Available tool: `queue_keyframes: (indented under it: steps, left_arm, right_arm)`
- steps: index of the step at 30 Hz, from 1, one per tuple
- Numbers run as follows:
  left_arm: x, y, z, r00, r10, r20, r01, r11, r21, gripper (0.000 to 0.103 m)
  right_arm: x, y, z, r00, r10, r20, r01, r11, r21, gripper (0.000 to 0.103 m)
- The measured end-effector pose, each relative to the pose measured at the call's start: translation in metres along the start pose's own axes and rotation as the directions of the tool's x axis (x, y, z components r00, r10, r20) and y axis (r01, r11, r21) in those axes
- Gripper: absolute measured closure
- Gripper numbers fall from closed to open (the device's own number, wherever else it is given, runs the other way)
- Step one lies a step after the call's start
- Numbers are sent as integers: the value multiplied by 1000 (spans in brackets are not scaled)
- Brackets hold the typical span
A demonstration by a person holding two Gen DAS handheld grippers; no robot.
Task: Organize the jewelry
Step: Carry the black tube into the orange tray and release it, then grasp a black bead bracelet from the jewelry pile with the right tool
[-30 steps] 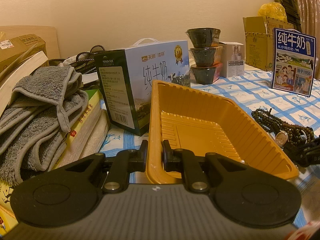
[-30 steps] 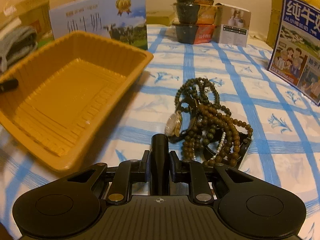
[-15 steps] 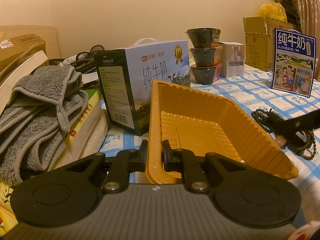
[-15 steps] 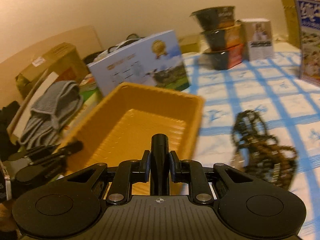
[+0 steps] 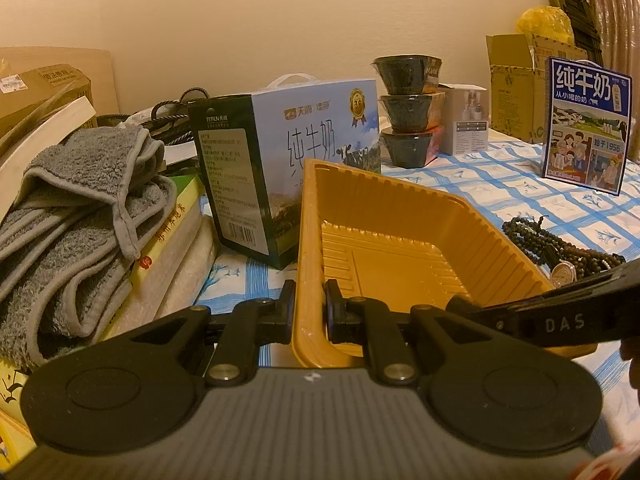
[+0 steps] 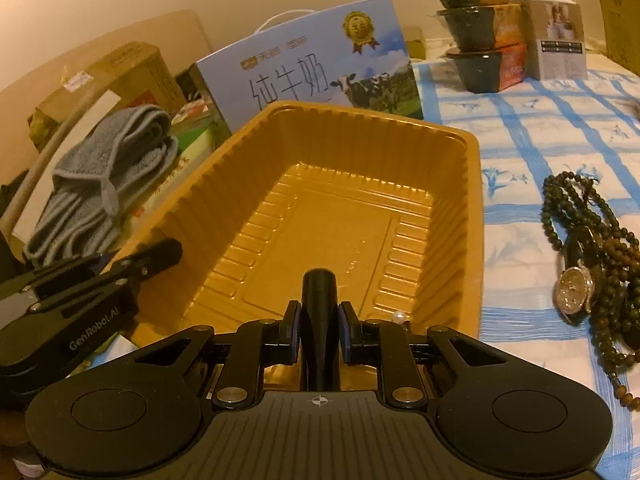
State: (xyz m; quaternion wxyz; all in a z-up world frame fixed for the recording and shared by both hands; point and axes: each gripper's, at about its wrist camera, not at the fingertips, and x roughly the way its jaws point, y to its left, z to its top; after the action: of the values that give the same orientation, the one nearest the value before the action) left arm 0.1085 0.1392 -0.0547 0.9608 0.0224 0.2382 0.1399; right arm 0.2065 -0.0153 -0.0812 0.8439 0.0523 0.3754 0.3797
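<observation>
Left gripper [image 5: 308, 307] clamps the tray [image 6: 476, 184] rim; right gripper [image 6: 319, 330] closed over it; one pearl [image 6: 398, 315] in, beads [image 6: 580, 200] wait beside

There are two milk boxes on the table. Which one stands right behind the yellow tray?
The light blue milk box with the white handle and cow picture. It stands just behind the tray. The dark blue box stands apart, far to the right.

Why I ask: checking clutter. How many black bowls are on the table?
3, stacked at the table's far side: bottom bowl, middle bowl, top bowl. More may hide behind the milk box.
</observation>
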Motion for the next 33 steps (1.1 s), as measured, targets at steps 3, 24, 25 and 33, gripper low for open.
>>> queue_keyframes:
  steps: [3,24,25,33]
  left_arm:
    - [0,0,-1,1000,0,-2,0,1000,-2,90]
    - [-1,2,-2,1000,2,-1,-2,1000,-4,90]
    - [-1,2,-1,1000,3,0,-3,1000,-3,90]
    - [2,2,2,1000,5,-1,-5,1000,5,90]
  right_arm:
    - [-1,2,-1,1000,27,7,-27,1000,0,82]
    - [-91,-92,-27,967,-241,83,223,958,179,68]
    - [-94,-102,-30,964,-256,75,236,950,206,68]
    - [-93,-144,-37,962,-269,53,235,908,346,78]
